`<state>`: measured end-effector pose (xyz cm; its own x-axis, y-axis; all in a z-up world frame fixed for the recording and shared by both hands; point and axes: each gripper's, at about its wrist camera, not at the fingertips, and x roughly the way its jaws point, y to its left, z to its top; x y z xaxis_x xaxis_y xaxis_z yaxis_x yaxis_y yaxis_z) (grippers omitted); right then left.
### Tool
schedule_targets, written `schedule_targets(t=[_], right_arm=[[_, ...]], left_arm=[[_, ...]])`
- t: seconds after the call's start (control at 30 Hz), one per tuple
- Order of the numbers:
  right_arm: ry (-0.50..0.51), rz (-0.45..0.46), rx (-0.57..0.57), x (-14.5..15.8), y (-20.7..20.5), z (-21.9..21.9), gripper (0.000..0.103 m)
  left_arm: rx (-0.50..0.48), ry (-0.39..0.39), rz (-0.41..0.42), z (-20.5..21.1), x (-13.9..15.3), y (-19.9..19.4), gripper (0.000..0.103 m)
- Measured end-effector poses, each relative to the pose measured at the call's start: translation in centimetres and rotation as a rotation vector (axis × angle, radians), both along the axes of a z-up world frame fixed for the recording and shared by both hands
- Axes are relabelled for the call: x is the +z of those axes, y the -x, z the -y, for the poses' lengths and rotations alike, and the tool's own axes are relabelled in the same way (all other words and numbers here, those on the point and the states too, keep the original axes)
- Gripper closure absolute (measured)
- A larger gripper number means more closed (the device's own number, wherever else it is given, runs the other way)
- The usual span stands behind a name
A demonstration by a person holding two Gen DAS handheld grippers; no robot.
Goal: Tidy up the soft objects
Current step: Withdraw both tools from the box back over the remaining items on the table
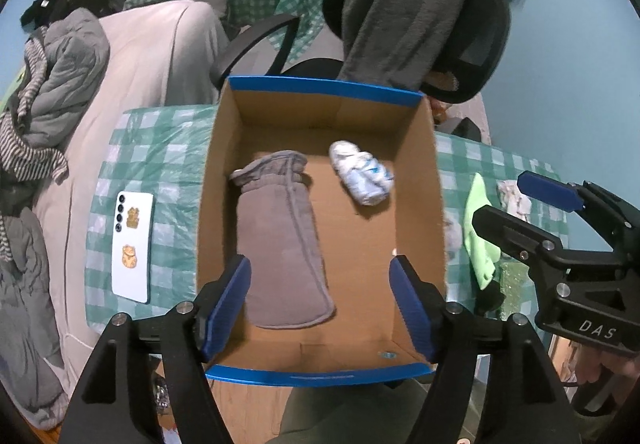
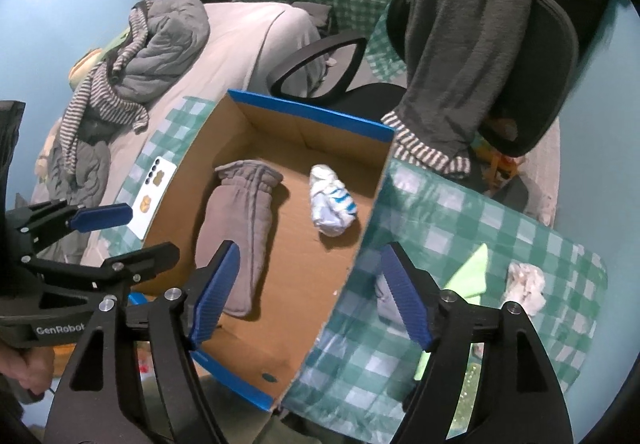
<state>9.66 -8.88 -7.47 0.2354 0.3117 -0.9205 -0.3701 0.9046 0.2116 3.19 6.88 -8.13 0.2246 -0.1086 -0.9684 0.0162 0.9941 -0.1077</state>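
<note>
Below my left gripper, its jaws spread and empty, the grey mitten lies flat in the cardboard box, cuff pointing away. The right gripper is likewise spread wide, holding nothing.

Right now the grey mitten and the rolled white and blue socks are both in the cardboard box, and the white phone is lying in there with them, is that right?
Not quite. The grey mitten and rolled white and blue socks are in the cardboard box, but the white phone lies outside it on the checked tablecloth. The left wrist view shows this.
</note>
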Motion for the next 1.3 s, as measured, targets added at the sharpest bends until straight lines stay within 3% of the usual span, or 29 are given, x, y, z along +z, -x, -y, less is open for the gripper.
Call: schedule_targets(t=[0.67, 1.3], right_arm=[[0.038, 0.001, -0.19, 1.2, 3.0, 10.2, 0.024], [0.059, -0.043, -0.333, 0.0, 5.3, 18.1, 0.024]], left_arm=[[-0.181, 0.009, -0.028, 8.4, -0.1, 0.6, 0.028], [-0.275, 0.013, -0.073, 14.5, -1.7, 0.1, 0.028]])
